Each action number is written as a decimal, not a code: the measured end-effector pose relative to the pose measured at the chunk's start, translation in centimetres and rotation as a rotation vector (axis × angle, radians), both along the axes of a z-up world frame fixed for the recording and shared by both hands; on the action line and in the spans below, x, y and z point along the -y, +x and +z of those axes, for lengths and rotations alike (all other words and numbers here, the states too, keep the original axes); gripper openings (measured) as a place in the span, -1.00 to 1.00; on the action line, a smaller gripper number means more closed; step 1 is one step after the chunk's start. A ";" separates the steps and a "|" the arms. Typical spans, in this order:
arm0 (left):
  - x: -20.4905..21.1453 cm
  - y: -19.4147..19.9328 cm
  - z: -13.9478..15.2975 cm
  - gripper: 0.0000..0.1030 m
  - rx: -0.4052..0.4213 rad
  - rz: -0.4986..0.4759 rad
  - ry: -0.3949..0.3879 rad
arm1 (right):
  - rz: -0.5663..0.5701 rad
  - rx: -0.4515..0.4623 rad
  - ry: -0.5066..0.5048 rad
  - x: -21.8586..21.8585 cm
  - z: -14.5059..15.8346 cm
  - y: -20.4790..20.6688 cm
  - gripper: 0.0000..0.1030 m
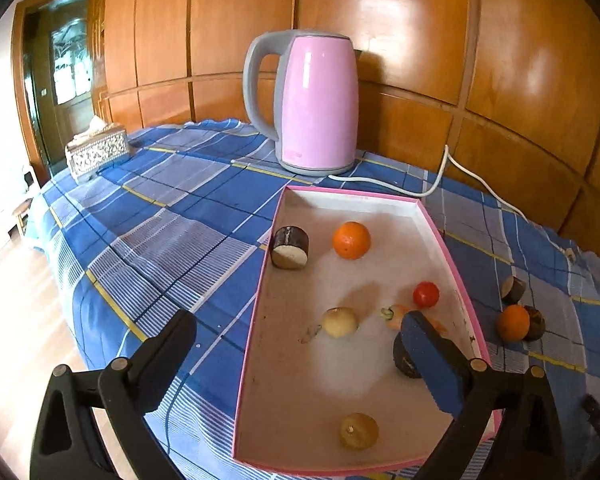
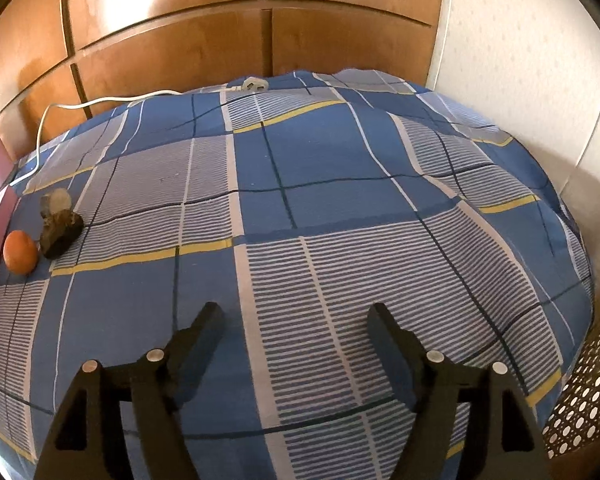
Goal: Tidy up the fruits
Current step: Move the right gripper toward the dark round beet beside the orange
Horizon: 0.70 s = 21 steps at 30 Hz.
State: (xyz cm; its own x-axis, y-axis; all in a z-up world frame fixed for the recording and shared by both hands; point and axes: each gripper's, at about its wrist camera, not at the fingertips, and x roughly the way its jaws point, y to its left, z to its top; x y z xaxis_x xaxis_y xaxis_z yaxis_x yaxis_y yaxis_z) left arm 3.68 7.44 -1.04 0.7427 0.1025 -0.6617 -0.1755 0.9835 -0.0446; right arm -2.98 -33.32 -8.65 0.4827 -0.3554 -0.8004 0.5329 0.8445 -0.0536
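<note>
Two glossy oranges, one (image 1: 351, 240) inside the pink-rimmed tray (image 1: 440, 224), one (image 1: 512, 322) outside on checked cloth; both grippers' fingers (image 1: 424, 344) (image 2: 204, 328) spread apart, empty.

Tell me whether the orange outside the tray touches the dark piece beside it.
Cannot tell. In both wrist views the orange meets the dark piece without a visible gap, but overlap could hide one.
</note>
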 end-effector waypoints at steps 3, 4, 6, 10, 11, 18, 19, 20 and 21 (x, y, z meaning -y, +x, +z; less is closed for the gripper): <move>0.3 -0.3 0.1 1.00 0.009 -0.001 0.024 | -0.004 0.005 -0.004 0.0 0.0 -0.1 0.49; 0.4 -0.4 0.1 1.00 0.012 -0.001 0.028 | -0.004 0.006 -0.005 -0.1 -0.1 -0.1 0.50; 0.4 -0.5 0.2 0.99 0.018 -0.003 0.017 | -0.005 0.010 -0.008 -0.1 -0.1 -0.2 0.51; -0.1 -0.7 0.0 1.00 0.018 -0.003 -0.052 | -0.010 0.037 -0.020 -0.1 -0.3 -0.6 0.62; -0.3 -0.7 -0.1 0.99 0.010 0.000 -0.063 | -0.011 0.038 -0.027 -0.1 -0.4 -0.6 0.62; 0.3 -1.2 -0.5 1.00 0.013 -0.015 -0.014 | -0.013 0.034 -0.030 -0.2 -0.3 -0.7 0.62; 0.3 -1.4 -0.6 1.00 0.017 -0.015 -0.008 | -0.014 0.031 -0.029 -0.2 -0.2 -0.7 0.62; 0.4 -1.6 -0.7 1.00 0.020 -0.019 -0.005 | -0.014 0.026 -0.028 -0.2 -0.2 -0.6 0.62; 0.4 -1.6 -0.8 1.00 0.019 -0.024 -0.005 | -0.014 0.023 -0.026 -0.2 -0.2 -0.6 0.62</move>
